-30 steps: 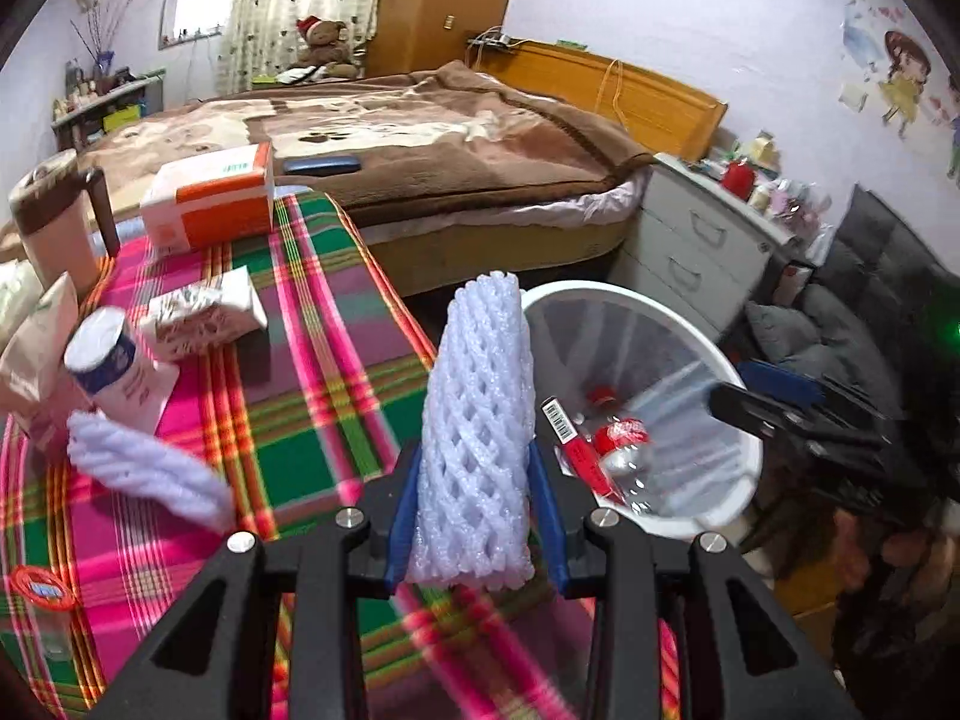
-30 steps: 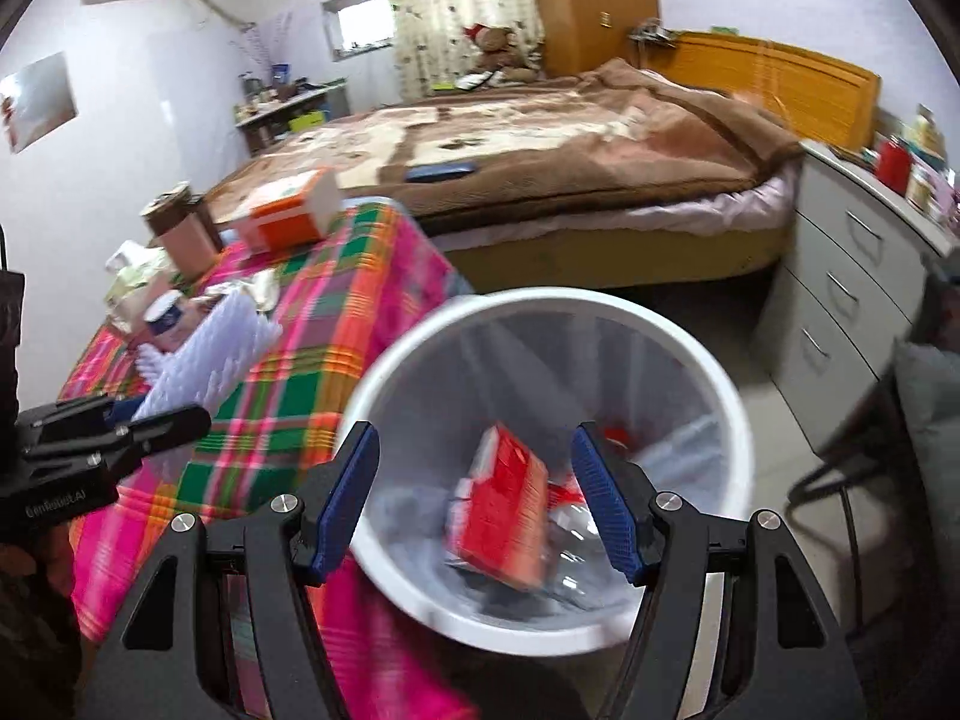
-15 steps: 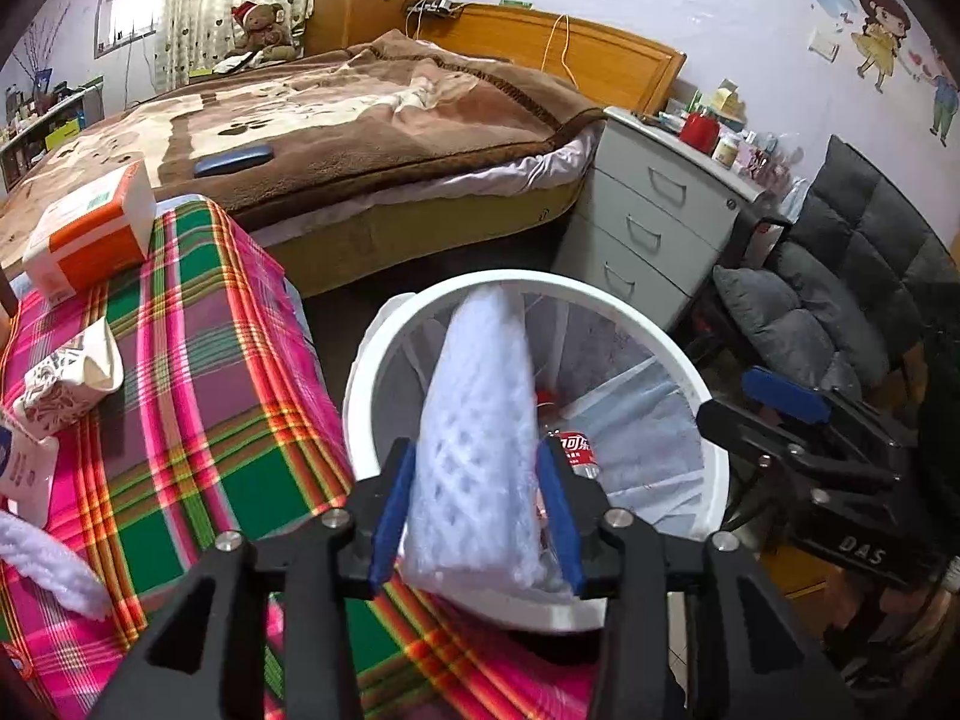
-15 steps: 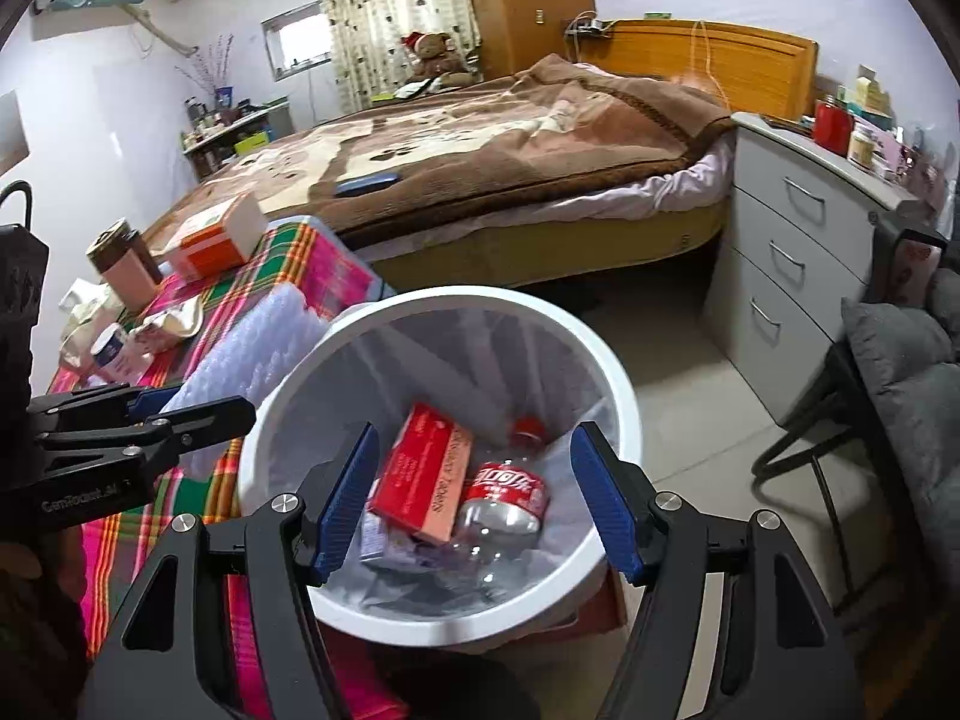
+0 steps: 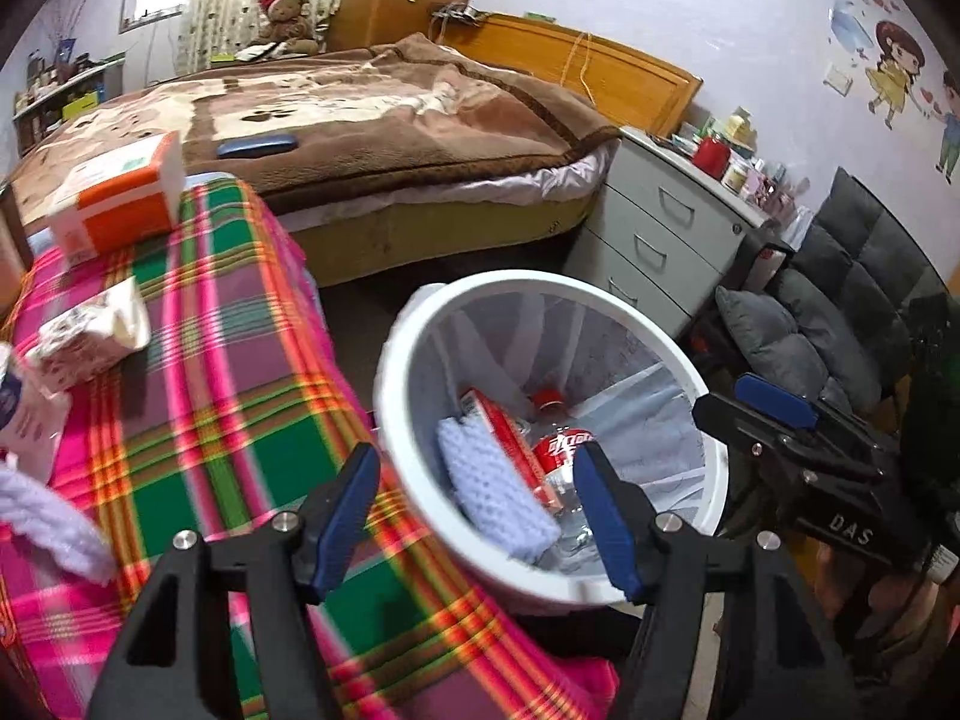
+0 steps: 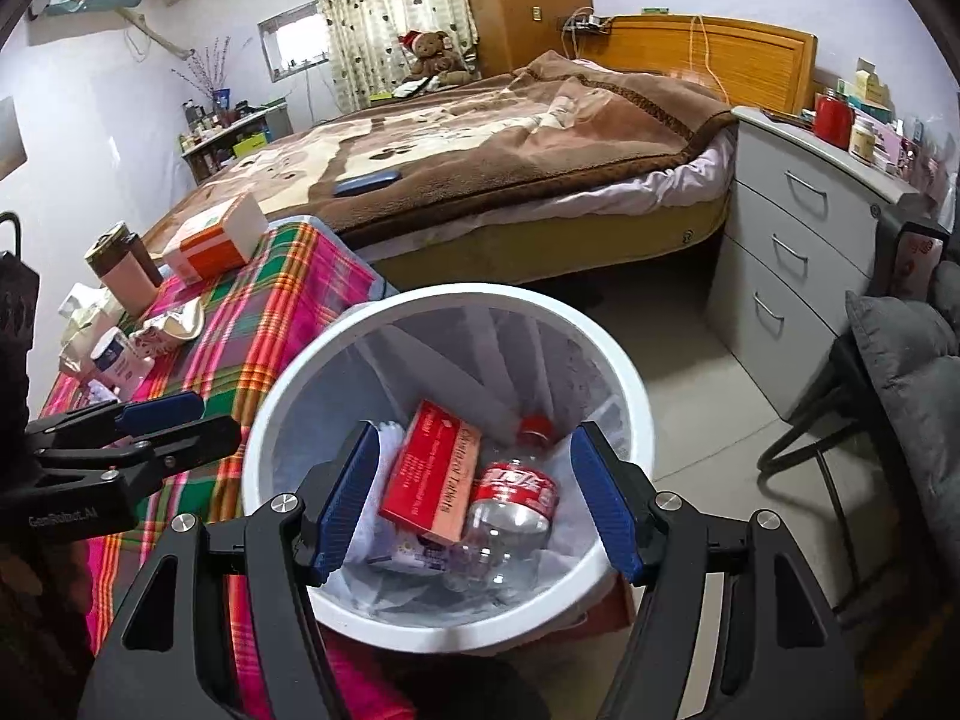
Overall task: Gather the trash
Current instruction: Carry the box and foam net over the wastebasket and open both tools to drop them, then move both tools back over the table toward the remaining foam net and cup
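Note:
A white bin (image 5: 396,420) (image 6: 630,372) with a clear liner stands beside the plaid table (image 5: 228,396). Inside lie a white foam net (image 5: 492,486), a red box (image 6: 432,474) and a clear cola bottle (image 6: 510,510). My left gripper (image 5: 480,510) is open and empty over the bin's near rim. My right gripper (image 6: 480,504) is open and empty above the bin. A second foam net (image 5: 54,522) and a crumpled wrapper (image 5: 90,336) lie on the table.
An orange and white box (image 5: 114,198), a cup (image 6: 120,360) and a brown mug (image 6: 120,267) stand on the table. A bed (image 6: 480,138) is behind, grey drawers (image 6: 798,228) to the right, a dark chair (image 5: 840,300) near the bin.
My left gripper carried the foam net from the table to over the bin, opened and let it go. The net now lies in the bin. The right gripper stayed open above the bin.

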`<action>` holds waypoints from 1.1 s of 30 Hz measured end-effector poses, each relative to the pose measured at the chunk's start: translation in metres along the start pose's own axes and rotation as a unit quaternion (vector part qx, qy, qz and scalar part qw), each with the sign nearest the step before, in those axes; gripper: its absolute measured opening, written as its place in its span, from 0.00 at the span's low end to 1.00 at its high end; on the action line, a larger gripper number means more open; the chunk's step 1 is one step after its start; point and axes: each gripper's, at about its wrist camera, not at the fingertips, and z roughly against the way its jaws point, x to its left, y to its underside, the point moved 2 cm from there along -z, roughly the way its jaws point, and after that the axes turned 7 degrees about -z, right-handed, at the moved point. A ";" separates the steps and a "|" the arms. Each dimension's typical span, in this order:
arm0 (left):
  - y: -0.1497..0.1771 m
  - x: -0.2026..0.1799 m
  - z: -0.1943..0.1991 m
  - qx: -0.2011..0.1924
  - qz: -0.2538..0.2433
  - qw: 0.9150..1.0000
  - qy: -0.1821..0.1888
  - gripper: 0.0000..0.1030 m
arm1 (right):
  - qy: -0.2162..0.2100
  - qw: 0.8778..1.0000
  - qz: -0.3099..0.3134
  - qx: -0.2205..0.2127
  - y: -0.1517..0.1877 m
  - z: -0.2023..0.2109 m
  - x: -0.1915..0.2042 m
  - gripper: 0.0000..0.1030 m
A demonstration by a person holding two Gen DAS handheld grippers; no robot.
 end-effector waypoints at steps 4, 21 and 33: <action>0.008 0.018 0.017 -0.014 0.019 1.000 -0.013 0.67 | -0.011 1.000 0.009 0.002 0.001 -0.002 0.013 0.66; 0.055 0.091 0.092 -0.056 0.059 0.990 -0.114 0.67 | -0.075 0.994 0.073 0.006 0.006 -0.010 0.088 0.66; 0.110 0.150 0.143 -0.061 0.094 0.977 -0.180 0.67 | -0.131 0.980 0.149 0.030 0.017 -0.025 0.162 0.66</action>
